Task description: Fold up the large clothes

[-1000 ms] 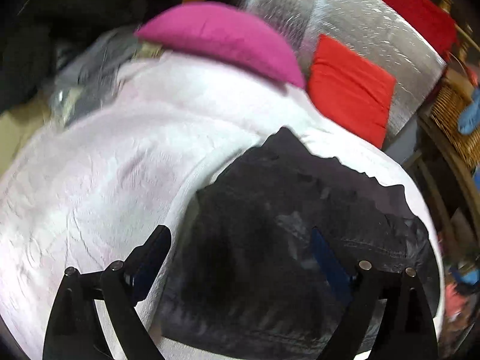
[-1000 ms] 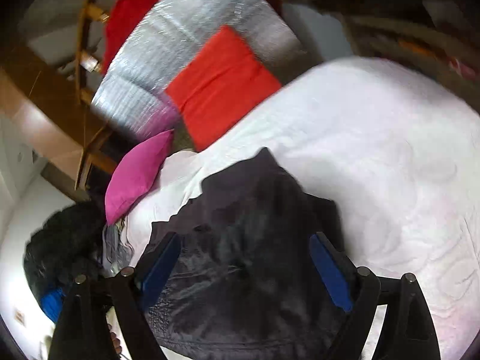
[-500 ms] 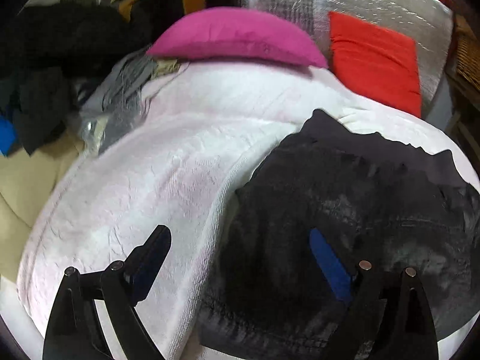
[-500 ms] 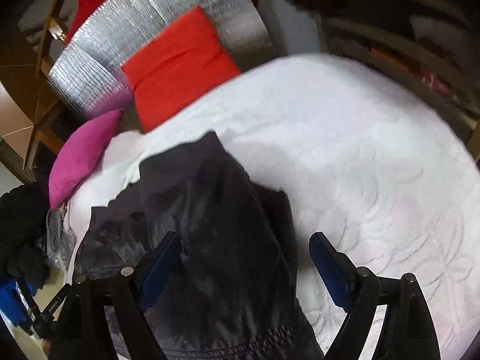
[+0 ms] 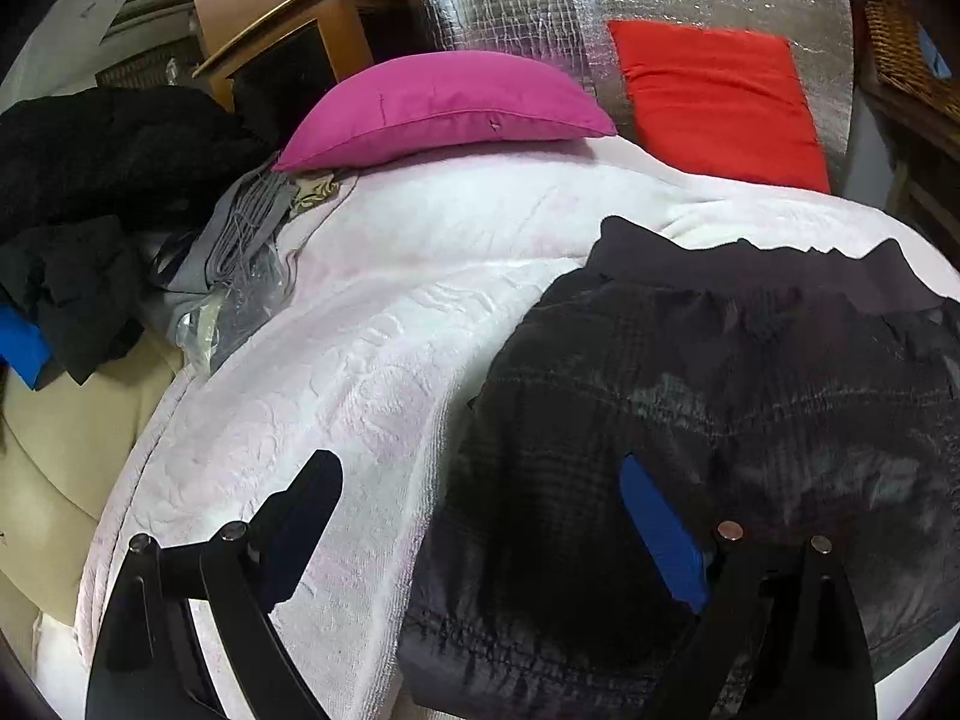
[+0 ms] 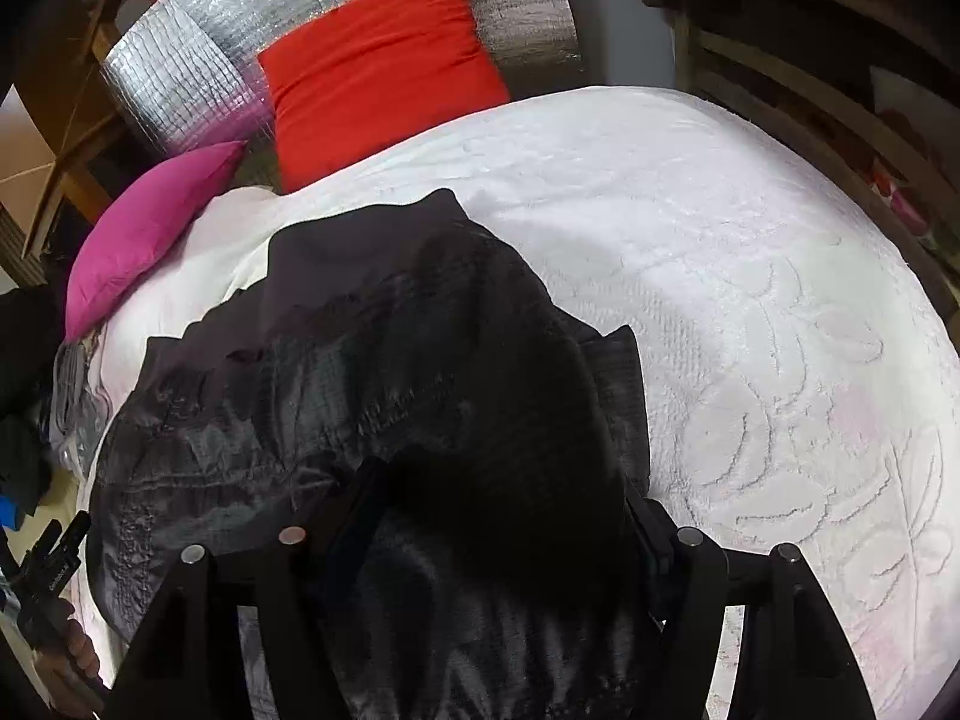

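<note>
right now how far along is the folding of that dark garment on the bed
Early on. Done: the dark garment is laid out on the white bedspread, still rumpled and unfolded. In hand: the right gripper is closing with a bunched ridge of the fabric between its fingers; the left gripper hangs open over the garment's edge, gripping nothing. Left: every fold, then smoothing.
</note>
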Available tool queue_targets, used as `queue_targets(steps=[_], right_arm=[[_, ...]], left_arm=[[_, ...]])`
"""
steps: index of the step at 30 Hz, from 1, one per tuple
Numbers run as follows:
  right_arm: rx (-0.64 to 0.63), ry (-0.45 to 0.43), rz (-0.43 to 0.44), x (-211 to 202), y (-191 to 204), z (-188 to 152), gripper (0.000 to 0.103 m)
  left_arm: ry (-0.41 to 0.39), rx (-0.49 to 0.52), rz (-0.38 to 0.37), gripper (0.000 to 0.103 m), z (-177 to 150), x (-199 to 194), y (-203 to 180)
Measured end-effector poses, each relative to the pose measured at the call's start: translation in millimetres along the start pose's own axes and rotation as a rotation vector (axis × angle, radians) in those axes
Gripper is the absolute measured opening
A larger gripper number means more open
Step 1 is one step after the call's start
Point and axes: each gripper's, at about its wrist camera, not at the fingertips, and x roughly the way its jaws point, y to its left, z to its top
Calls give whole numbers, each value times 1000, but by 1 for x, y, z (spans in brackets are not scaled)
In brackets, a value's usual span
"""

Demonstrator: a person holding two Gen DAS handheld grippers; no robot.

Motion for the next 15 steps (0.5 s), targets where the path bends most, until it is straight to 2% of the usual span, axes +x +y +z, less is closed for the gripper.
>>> queue_targets(steps=[4, 10, 12, 13, 15], right_arm=[[-1, -22, 26, -8, 0, 1, 73], [9, -20, -6, -4, -2, -1, 73], [-42, -30, -47, 1, 4, -4, 62], [-62, -37, -63, 2, 8, -5, 44], [-112, -66, -124, -3, 17, -4, 32]], left_arm=[[-14, -6, 3, 94, 1, -3, 1], [-36, -6, 3, 94, 1, -8, -1], [-41, -3, 8, 94, 1, -9, -2], [-41, -3, 8, 94, 1, -9, -2], [-40, -1, 7, 94, 0, -9, -3]])
